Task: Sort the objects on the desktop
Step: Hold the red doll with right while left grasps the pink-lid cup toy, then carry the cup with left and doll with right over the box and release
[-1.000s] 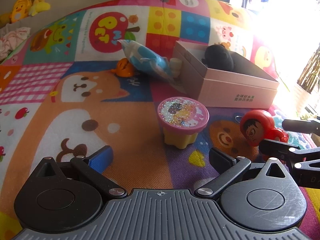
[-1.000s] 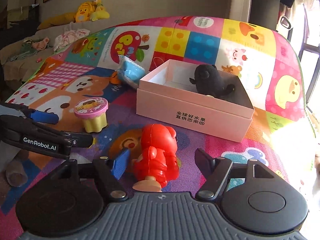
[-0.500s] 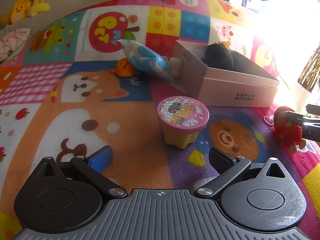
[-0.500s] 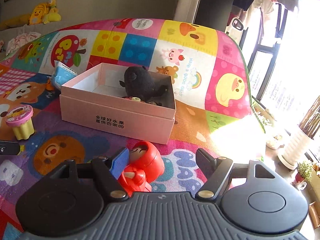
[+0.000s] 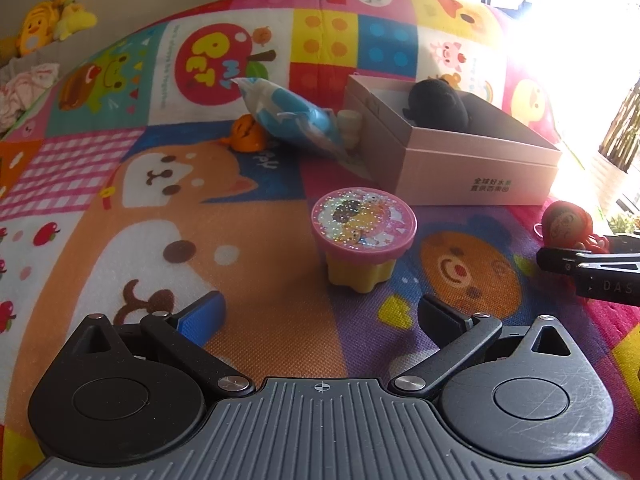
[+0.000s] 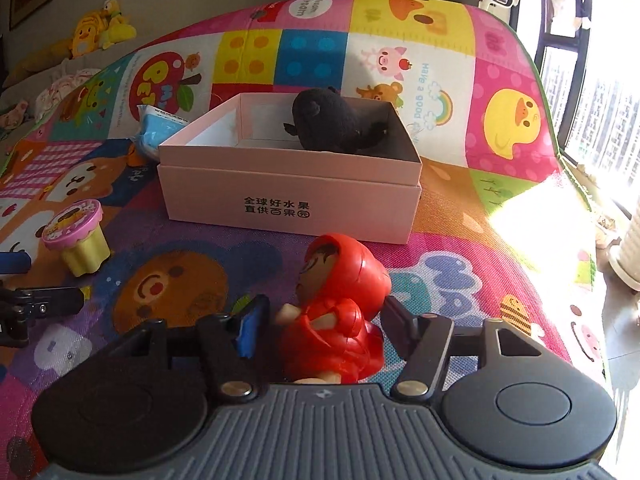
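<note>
Because the right tool [image 6: 324, 320] holds the rounded red doll [image 6: 340, 312] only narrowly, short of the pink box [image 6: 288, 196], it could slip out; left tool [image 5: 320, 312] open, idle near the pink-lidded cup [image 5: 362, 236].

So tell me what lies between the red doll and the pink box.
Only bare play mat separates the red doll from the pink box, per the right wrist view.
</note>
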### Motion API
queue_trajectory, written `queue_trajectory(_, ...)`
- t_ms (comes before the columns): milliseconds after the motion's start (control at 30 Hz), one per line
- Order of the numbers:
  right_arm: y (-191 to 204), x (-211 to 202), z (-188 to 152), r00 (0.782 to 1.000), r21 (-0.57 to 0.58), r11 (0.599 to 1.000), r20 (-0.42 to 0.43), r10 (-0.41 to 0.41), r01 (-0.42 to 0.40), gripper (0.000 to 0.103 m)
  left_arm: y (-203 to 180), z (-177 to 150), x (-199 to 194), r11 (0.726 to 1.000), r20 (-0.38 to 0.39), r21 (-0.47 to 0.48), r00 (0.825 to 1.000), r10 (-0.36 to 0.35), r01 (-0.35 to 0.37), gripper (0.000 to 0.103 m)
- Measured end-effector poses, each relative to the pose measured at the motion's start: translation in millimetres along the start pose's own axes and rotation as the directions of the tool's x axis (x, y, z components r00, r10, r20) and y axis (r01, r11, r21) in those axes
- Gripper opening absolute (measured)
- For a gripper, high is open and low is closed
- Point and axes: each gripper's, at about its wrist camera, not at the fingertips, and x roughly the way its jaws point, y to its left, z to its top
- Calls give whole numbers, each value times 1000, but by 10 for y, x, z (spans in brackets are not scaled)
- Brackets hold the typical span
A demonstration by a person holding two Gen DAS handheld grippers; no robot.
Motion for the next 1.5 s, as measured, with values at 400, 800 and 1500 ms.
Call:
queue_trajectory(400, 147, -330, -256, 995, -25, 995, 13, 97, -96, 52, -380, 301, 174, 989, 84, 145, 996, 2, -14, 101)
queue_trajectory(800, 198, -292, -260, 998, -42, 997, 8, 69, -69, 53, -302, 262, 268, 991, 32, 134, 999, 5, -9, 57)
queue_trajectory(1500, 192, -248, -246, 999, -31, 999, -9, 45, -45, 82, -358, -22, -16, 984, -2, 149, 995, -96, 95, 92)
